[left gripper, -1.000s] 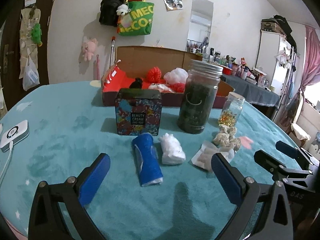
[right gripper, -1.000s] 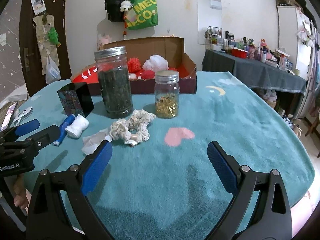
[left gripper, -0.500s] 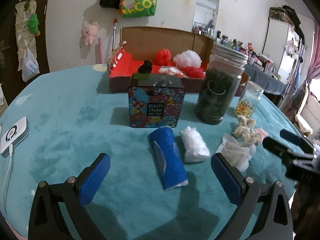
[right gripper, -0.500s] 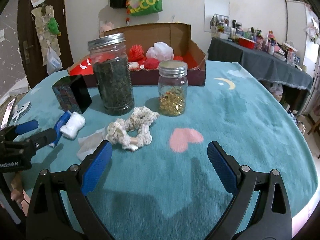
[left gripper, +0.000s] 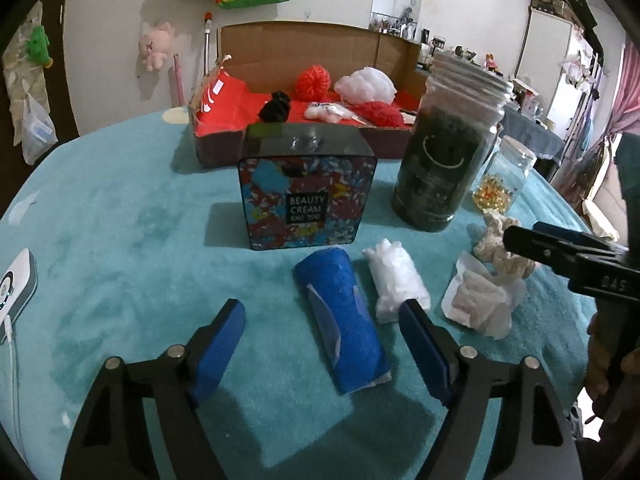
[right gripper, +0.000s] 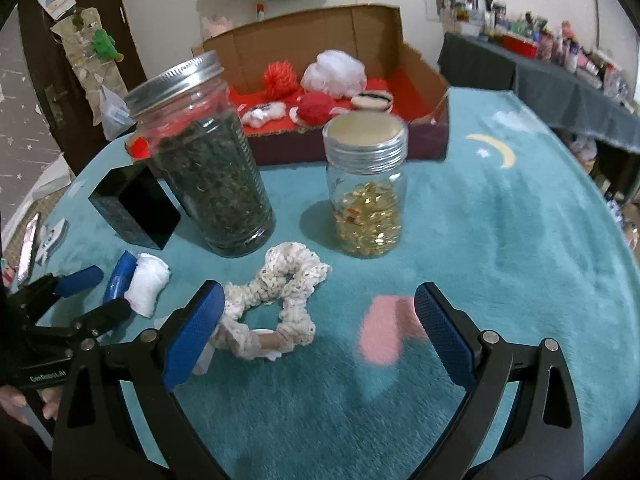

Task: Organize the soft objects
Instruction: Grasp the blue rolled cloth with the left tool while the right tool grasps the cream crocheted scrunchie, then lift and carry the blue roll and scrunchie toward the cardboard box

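On the teal tablecloth, a blue rolled cloth (left gripper: pixel 340 320) lies between the fingers of my left gripper (left gripper: pixel 322 344). The jaws are closing, but the pads stand clear of the roll on both sides. A white rolled cloth (left gripper: pixel 396 280) lies just right of it, then a crumpled white cloth (left gripper: pixel 480 304). My right gripper (right gripper: pixel 320 336) is open over a cream scrunchie (right gripper: pixel 276 300), whose loop touches or passes behind the left pad. A cardboard box (left gripper: pixel 304 30) at the back holds several red, white and black soft items.
A patterned beauty-cream tin (left gripper: pixel 308 200), a tall jar of dark leaves (left gripper: pixel 440 168) and a small jar of yellow capsules (right gripper: pixel 368 208) stand between the cloths and the box. A white device with a cable (left gripper: pixel 16 284) lies at the left edge.
Both grippers have moved forward and tilted down toward the table. The left jaws have narrowed around the blue roll. The right gripper now frames the scrunchie.
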A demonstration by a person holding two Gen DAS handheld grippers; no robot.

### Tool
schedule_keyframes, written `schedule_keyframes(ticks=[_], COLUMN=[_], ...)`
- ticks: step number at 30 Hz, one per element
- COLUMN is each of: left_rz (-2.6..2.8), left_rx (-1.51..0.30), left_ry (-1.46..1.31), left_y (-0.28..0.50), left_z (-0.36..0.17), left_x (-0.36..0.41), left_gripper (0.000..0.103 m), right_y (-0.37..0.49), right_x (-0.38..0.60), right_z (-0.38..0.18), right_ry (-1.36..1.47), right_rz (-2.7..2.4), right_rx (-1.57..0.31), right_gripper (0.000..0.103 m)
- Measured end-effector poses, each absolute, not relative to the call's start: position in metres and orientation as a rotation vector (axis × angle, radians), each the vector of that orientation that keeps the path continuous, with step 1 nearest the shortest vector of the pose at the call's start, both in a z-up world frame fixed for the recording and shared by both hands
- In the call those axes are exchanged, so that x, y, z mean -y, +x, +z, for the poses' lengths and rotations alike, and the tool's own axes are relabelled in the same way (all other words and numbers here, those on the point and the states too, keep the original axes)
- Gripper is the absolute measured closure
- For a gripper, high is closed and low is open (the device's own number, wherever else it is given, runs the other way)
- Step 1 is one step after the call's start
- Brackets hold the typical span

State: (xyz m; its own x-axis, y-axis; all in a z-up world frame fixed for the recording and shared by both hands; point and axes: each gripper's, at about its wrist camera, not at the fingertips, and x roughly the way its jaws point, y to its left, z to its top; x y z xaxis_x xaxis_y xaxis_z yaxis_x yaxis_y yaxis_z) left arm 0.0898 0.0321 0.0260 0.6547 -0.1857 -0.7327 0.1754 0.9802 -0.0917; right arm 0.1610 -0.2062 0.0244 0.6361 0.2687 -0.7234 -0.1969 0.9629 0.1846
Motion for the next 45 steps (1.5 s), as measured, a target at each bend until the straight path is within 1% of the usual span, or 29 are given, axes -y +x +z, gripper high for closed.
schedule_keyframes(ticks=[2,3,6,7,8,9,10,11,12,14,17,23,37,45], left_rz=[-0.218,-0.235,-0.275,-0.275,-0.284,-0.303,-0.308,-0.312,-0.314,-0.305,-0.309,-0.358,-0.490,-0.492], left_rx=[-0.831,-0.837,-0.864,-0.853,-0.845,-0.846,-0.847,-0.846,-0.840,-0.821,-0.796,-0.759,-0.804,-0.807], left_ry=[-0.010,-0.009,-0.007,0.009,0.023,0.021,0.015,0.012,0.014,0.042,0.054,0.057,-0.003,-0.005], left_y=[0.090,0.090,0.094,0.095,0.094,0.094,0.095,0.096,0.096,0.095,0.093,0.094,0.113,0.113], left_z=[0.028,0.028,0.023,0.023,0.023,0.024,0.024,0.025,0.028,0.034,0.045,0.060,0.053,0.054], left_x=[-0.034,-0.034,-0.030,-0.028,-0.026,-0.025,-0.026,-0.026,-0.025,-0.023,-0.022,-0.015,0.015,0.016], left_gripper=[0.022,0.025,0.039,0.048,0.057,0.071,0.073,0.075,0.077,0.077,0.078,0.078,0.078,0.078], right_y=[0.162,0.162,0.164,0.166,0.167,0.167,0.165,0.165,0.163,0.157,0.150,0.146,0.149,0.152], right_x=[0.205,0.203,0.198,0.196,0.196,0.194,0.193,0.192,0.190,0.188,0.190,0.198,0.190,0.191], right_z=[0.025,0.024,0.020,0.017,0.015,0.015,0.016,0.016,0.015,0.018,0.025,0.037,0.041,0.041], right_ry=[0.091,0.084,0.076,0.080,0.089,0.086,0.082,0.099,0.116,0.088,0.097,0.135,0.152,0.149], right_rz=[0.282,0.293,0.328,0.352,0.375,0.382,0.394,0.444,0.477,0.459,0.467,0.492,0.576,0.582], right_rx=[-0.847,-0.851,-0.872,-0.888,-0.901,-0.901,-0.890,-0.898,-0.908,-0.872,-0.832,-0.805,-0.813,-0.815], right_gripper=[0.006,0.006,0.007,0.009,0.022,0.035,0.044,0.069,0.074,0.079,0.081,0.081,0.081,0.081])
